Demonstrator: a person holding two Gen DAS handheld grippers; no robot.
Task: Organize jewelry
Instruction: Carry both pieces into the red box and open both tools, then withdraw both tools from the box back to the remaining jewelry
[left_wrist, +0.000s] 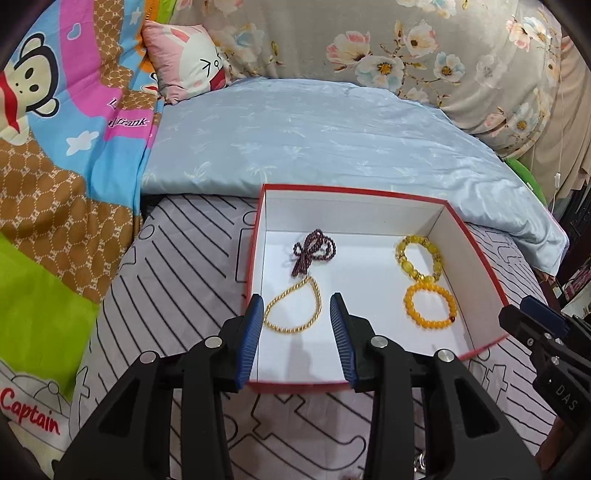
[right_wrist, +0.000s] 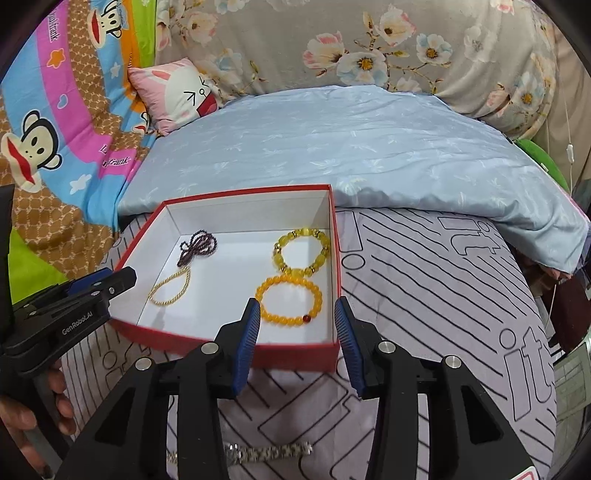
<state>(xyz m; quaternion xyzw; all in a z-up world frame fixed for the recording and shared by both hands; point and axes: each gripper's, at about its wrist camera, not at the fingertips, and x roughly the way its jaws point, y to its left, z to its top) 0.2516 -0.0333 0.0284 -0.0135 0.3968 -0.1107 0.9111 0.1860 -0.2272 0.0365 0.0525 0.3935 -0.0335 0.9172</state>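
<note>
While both tongs hang with jaws spread wide and nothing between them, the left gripper (left_wrist: 297, 317) frames the near-left part of the red box (left_wrist: 476, 254), its blue pads flanking the thin gold bead bracelet (left_wrist: 293, 308) on the white floor. Just beyond that bracelet, touching its far end, lies the dark garnet bead strand (left_wrist: 314, 251). The right gripper (right_wrist: 295, 321) stands at the box's near-right corner; the orange bead bracelet (right_wrist: 289, 302) lies between and just past its fingertips, inside the box. The yellow crystal bracelet (right_wrist: 301, 253) touches the orange one on the far side. A silver watch band (right_wrist: 266, 452) lies outside the box on the striped grey sheet (right_wrist: 424, 295), below the right gripper. Farther out are a pale blue quilt (left_wrist: 314, 140), a pink cartoon pillow (left_wrist: 184, 59) and a monkey-print blanket (left_wrist: 55, 129).
</note>
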